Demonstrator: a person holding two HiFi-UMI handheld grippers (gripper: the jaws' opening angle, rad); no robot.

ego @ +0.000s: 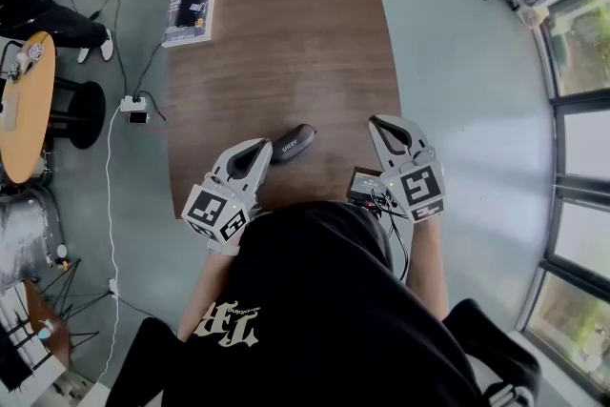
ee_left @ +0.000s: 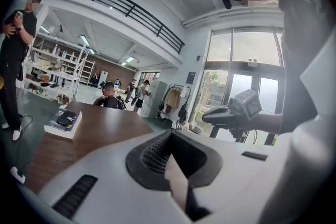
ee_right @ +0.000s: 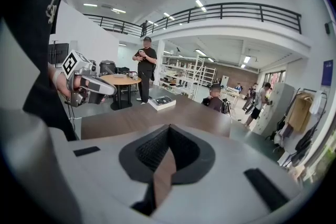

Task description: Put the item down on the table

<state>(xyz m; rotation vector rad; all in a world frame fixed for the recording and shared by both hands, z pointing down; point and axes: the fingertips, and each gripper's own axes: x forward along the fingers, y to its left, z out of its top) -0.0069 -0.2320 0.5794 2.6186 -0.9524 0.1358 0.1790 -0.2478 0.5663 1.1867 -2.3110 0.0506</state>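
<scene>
Lying flat on the brown table [ego: 286, 52], lower centre of the head view, is the black oblong item [ego: 293, 144], with pale lettering on it and neither gripper holding it. The left gripper [ego: 259, 149] sits just beside its lower-left end, jaws pressed together on nothing. Over to the right, the right gripper [ego: 381, 125] is apart from the item, its jaws also together and empty. At the table's upper-left corner, a book [ego: 189, 11] lies flat.
</scene>
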